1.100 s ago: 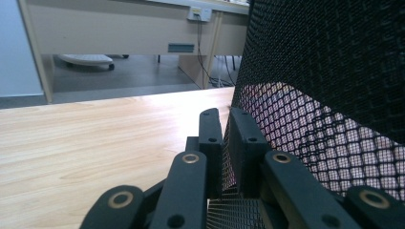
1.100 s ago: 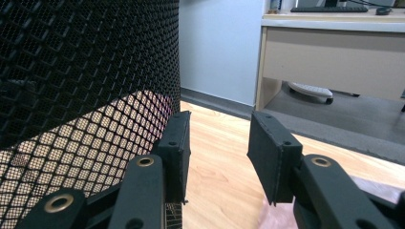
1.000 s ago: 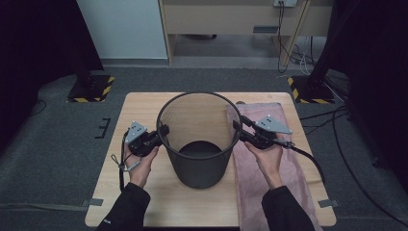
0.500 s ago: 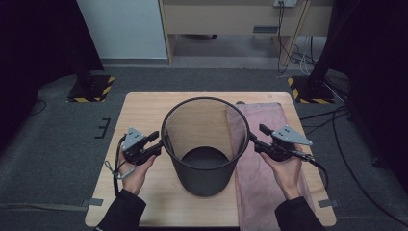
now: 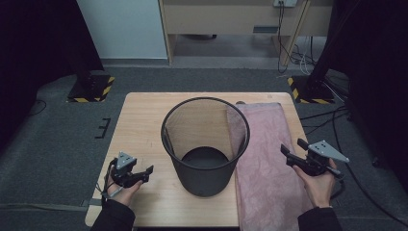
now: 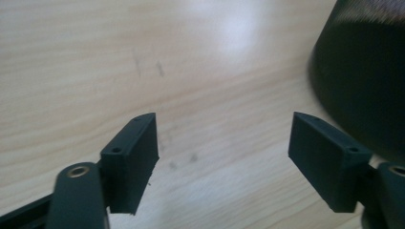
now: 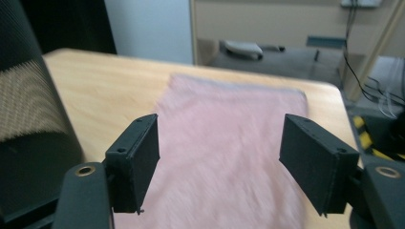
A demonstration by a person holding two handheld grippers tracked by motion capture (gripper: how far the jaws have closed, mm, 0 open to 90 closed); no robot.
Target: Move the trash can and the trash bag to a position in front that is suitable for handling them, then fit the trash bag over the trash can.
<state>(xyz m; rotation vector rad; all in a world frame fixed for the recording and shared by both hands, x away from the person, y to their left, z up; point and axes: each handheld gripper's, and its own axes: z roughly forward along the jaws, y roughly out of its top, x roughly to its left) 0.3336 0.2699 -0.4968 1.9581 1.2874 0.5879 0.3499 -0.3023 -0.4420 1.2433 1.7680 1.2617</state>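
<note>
Mesh wastebasket (image 5: 205,144) comes first, being the biggest thing we have before us: it stands upright at the middle of the wooden table (image 5: 144,120), its right flank touching the pink towel (image 5: 267,159) that lies flat along the table's right side. We judge the basket light for its bulk, a thin black wire mesh with a solid lower band and a rolled rim; the walls would likely flex if pinched hard, so we would take it by the rim at two opposite points, one gripper to each side, where the metal is stiffest and the pads have an edge to bite on. The smooth lower band looks slippery and too broad for a pinch. The towel, by contrast, seems soft and limp, and would drape from any corner we lift. The tabletop is pale, smooth and level, so the basket should slide easily on it. Around it we see grey carpet, a light wall panel, dark stands with yellow-and-black feet, and trailing cables. Our left gripper (image 5: 146,171) sits low near the table's front left, well clear of the basket; its jaws have just been opening and stand wide, nothing between them. Our right gripper (image 5: 292,153) hovers over the towel's right edge, jaws likewise just opened wide and empty.
</note>
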